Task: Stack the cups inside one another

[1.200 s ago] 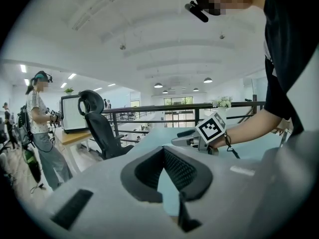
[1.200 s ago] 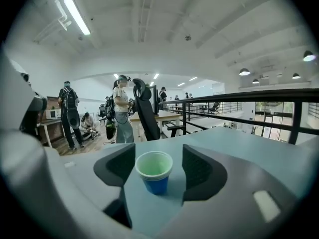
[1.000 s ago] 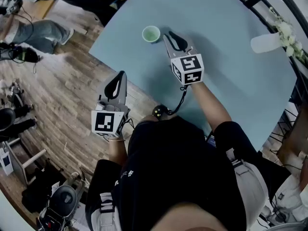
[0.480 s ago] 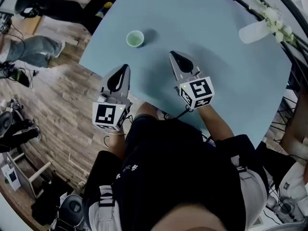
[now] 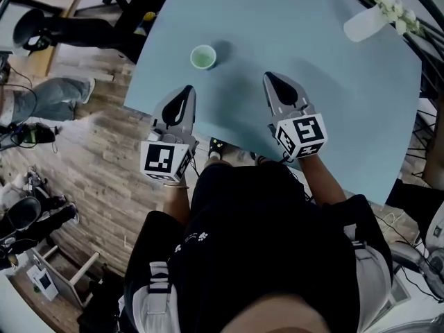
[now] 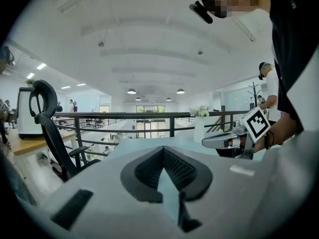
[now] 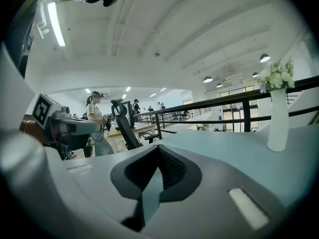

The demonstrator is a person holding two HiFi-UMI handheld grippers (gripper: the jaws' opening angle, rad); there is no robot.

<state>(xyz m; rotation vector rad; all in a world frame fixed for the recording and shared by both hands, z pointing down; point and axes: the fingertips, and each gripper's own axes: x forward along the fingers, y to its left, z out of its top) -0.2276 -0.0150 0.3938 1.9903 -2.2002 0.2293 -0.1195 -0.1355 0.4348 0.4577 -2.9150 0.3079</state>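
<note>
Drawn back from the green cup (image 5: 202,57), the right gripper (image 5: 272,79) is now held well apart from it, jaws clenched on nothing. The cup is seen only in the head view, upright near the tabletop's (image 5: 326,82) left edge. The left gripper (image 5: 186,91), likewise clenched, is held over the near edge.

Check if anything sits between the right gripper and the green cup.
Nothing visible does. Only bare blue table lies between the right gripper, jaws shut and empty, and the green cup. The vase stands well off to the side.
</note>
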